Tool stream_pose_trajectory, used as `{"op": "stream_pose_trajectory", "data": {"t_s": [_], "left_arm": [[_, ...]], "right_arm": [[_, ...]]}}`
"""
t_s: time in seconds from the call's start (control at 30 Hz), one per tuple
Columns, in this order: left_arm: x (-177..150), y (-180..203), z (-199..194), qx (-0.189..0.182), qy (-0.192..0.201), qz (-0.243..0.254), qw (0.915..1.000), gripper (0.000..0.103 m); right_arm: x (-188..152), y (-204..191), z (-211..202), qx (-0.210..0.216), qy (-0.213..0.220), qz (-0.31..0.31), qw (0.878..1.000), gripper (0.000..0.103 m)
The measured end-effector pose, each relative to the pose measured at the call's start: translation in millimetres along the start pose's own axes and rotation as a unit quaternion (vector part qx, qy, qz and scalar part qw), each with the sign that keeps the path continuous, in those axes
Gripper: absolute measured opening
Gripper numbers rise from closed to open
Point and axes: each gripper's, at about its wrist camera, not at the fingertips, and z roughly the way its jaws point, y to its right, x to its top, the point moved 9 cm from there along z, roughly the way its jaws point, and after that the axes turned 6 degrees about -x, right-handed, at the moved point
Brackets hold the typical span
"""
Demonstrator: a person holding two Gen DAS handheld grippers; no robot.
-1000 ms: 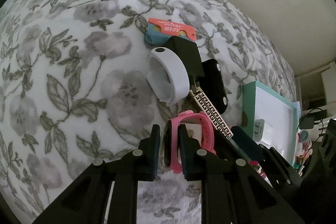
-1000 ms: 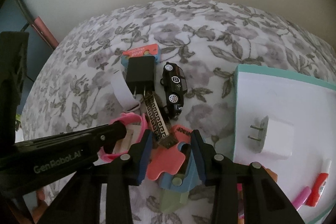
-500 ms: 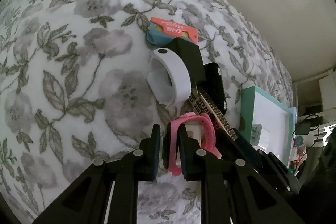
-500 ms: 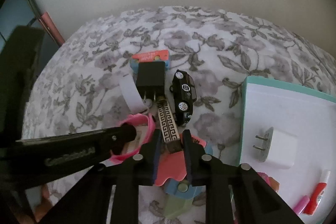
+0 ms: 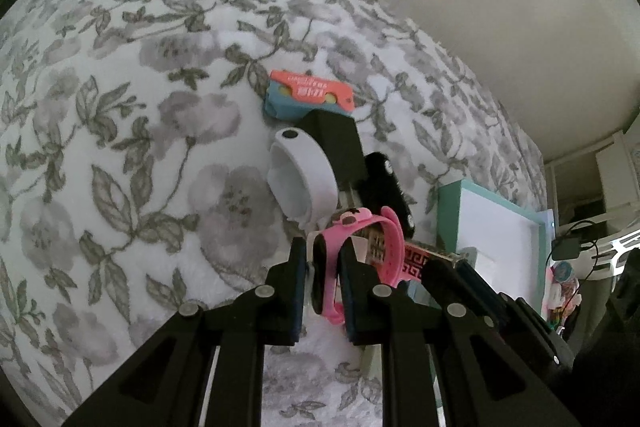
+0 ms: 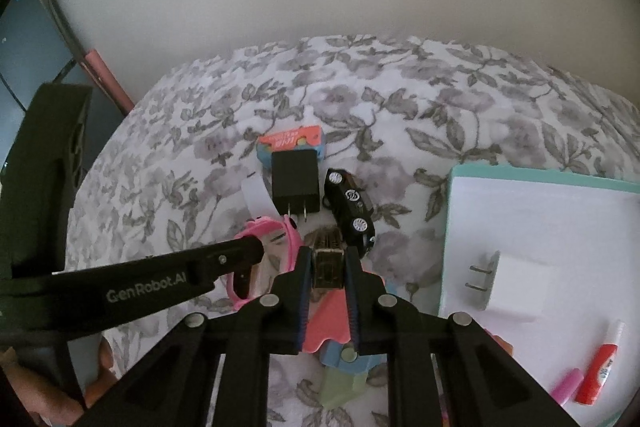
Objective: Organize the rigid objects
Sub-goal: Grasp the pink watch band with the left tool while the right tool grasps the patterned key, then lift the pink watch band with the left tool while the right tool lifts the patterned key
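Floral blanket [image 5: 120, 147] covered the whole surface, grey flowers and leaves on white. Teal-rimmed white tray [image 6: 460, 211] sat at the right edge, holding a white plug adapter [image 6: 508, 283] lying on its side, a red-and-white marker [image 6: 600, 367] and a pink one [image 6: 564, 385] near the bottom corner. Clutter sat in a tight cluster left of the tray: black plug adapter [image 6: 295, 179] with prongs toward the cameras, its far end overlapping an orange-and-blue card box [image 6: 290, 141]; black toy car [image 6: 350, 209] just beside the adapter on its right; white wristband [image 5: 300, 173] on edge against the adapter's left. Left gripper [image 5: 323, 279] was clamped on the pink kids' watch [image 5: 360, 247], pads pressing the band near the watch body, loop sticking out ahead of the fingers; can't tell if the watch was clear of the blanket. Right gripper [image 6: 328, 275] was clamped on the patterned rectangular piece [image 6: 328, 263], a small flat item with a Greek-key print, held end-on between the pads just in front of the toy car. Under the right gripper lay a coral-and-blue flat piece [image 6: 332, 327] and a pale green one [image 6: 340, 387] on the blanket.
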Motion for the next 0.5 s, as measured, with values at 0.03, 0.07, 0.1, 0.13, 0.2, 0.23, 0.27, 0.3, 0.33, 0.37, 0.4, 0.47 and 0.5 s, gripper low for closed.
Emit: {"op": "stream_pose_trajectory", "data": {"t_s": [0.03,0.07,0.1,0.13,0.2,0.23,0.27,0.3,0.33,0.37,0.4,0.47,0.5], "left_arm": [[1,1,-2,0.0,0.002,0.002,1.0,0.016],[1,1,-3,-0.002,0.004,0.002,1.0,0.016],[1,2,-4,-0.002,0.005,0.004,1.0,0.016],[2,3,-6,-0.002,0.007,0.006,1.0,0.016],[2,2,-8,-0.001,0.01,0.007,0.9999,0.016],[2,2,-7,0.001,0.009,0.007,0.9999,0.016],[1,1,-5,0.002,0.007,0.006,1.0,0.016],[1,0,-4,0.003,0.005,0.004,1.0,0.016],[1,-1,-3,0.003,0.003,0.0,1.0,0.016],[1,-2,-3,0.002,0.003,-0.002,1.0,0.016],[2,-2,-3,0.003,0.003,-0.004,1.0,0.016],[1,-4,-3,0.003,0.003,-0.006,1.0,0.016],[1,-5,-3,0.004,0.003,-0.007,1.0,0.016]], "right_arm": [[1,1,-2,0.001,0.003,0.002,1.0,0.017],[2,1,-4,0.002,0.004,0.003,1.0,0.017],[4,2,-6,0.003,0.007,0.006,1.0,0.017],[5,3,-8,0.005,0.009,0.009,1.0,0.017],[6,5,-11,0.005,0.013,0.012,1.0,0.017],[7,5,-12,0.005,0.013,0.014,1.0,0.017],[7,5,-13,0.006,0.014,0.014,1.0,0.017],[7,5,-13,0.007,0.014,0.015,1.0,0.017],[6,6,-13,0.007,0.013,0.015,1.0,0.017],[6,6,-13,0.007,0.013,0.015,1.0,0.017],[6,6,-12,0.008,0.012,0.016,1.0,0.017],[6,6,-12,0.008,0.012,0.016,1.0,0.017],[6,6,-12,0.008,0.013,0.016,1.0,0.017]]}}
